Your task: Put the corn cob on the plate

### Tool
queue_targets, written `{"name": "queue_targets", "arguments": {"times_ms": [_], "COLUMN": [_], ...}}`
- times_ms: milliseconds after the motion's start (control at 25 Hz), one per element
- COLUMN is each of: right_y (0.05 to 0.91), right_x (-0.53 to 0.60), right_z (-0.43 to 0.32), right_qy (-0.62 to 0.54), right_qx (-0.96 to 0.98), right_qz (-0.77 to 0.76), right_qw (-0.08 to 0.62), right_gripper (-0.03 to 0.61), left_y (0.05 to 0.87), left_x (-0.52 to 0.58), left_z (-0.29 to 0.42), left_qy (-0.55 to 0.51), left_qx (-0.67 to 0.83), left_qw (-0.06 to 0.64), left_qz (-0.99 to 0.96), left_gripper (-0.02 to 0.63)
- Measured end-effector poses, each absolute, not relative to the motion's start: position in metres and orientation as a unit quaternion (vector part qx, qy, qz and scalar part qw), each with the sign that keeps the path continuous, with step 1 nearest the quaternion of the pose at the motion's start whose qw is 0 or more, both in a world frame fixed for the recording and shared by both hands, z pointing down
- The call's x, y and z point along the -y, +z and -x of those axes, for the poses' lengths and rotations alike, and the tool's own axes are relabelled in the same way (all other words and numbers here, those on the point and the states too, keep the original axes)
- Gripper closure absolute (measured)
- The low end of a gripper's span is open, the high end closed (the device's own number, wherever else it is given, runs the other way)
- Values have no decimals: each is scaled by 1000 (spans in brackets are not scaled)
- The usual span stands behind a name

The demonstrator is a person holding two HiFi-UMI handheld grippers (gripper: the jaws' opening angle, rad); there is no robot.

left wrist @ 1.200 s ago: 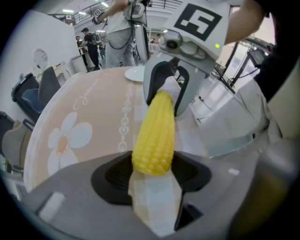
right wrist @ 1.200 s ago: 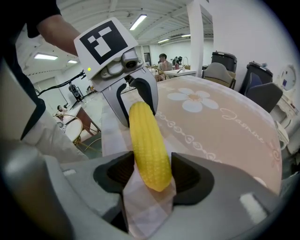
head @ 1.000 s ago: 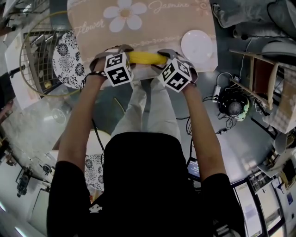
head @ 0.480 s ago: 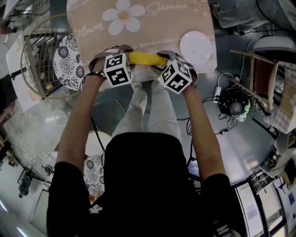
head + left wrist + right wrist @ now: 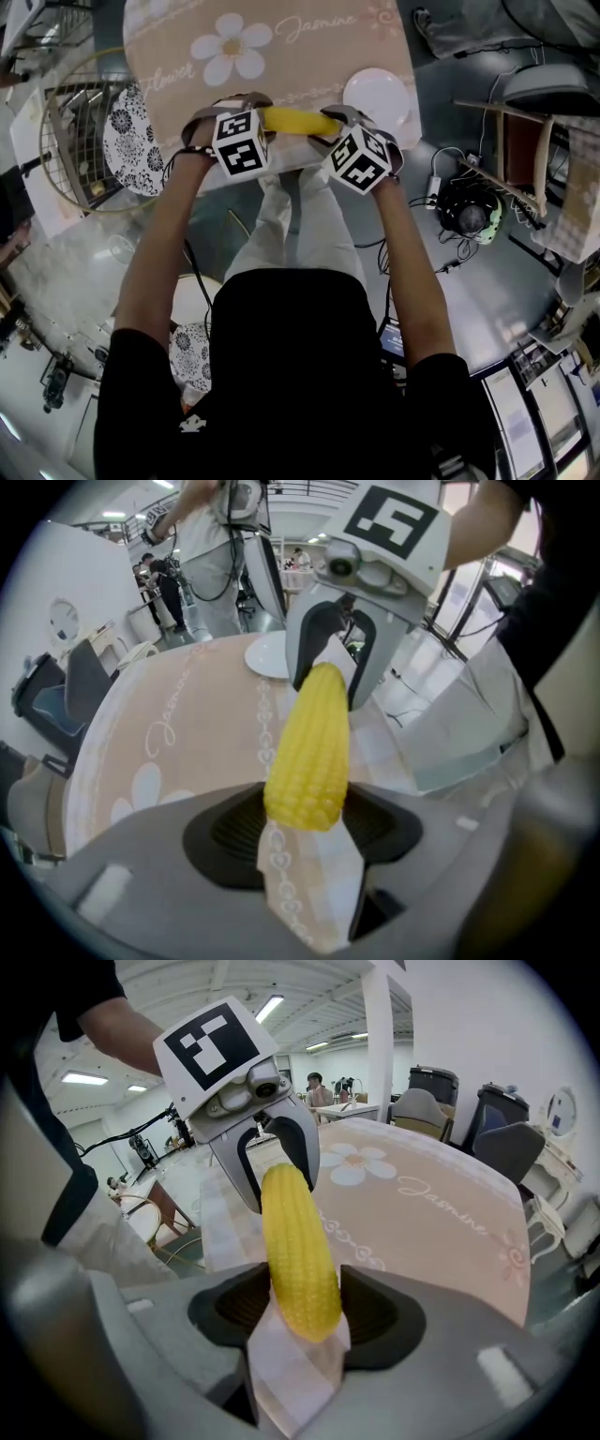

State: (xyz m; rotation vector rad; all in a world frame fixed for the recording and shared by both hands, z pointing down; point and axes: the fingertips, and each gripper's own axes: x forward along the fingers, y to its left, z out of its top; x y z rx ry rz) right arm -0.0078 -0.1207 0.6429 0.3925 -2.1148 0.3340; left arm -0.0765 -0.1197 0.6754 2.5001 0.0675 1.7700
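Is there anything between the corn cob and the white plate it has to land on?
Nothing visible. The corn cob is clamped at its ends by the left hand-held gripper and right hand-held gripper. Only bare tablecloth lies between it and the empty white plate past the right one.

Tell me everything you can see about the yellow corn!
The corn is bright yellow all over, with neat rows of little kernels, no leaves, and rounded, narrowing ends. It looks smooth, maybe plastic. It lies level, sideways in the head view, over the near edge of the tablecloth, and seems lifted off it. The left gripper pinches one end and the right gripper the other. The white plate sits to its right, apart from it.
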Motion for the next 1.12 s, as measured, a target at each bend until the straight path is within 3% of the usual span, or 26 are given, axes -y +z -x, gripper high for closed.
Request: {"name": "queue_targets", "arguments": {"times_ms": [1120], "right_y": [640], "right_x": [153], "right_z": [-159], "right_qy": [165], "right_qx": [819], "right_qz": [-238], "right_qw": [495], "right_gripper": [344], "left_y": [677], "left_x": [165], "left_z": [-96], "left_qy": [552], "left_qx": [-79], "left_qw": [-20], "left_qz": [-830], "left_gripper": [351]}}
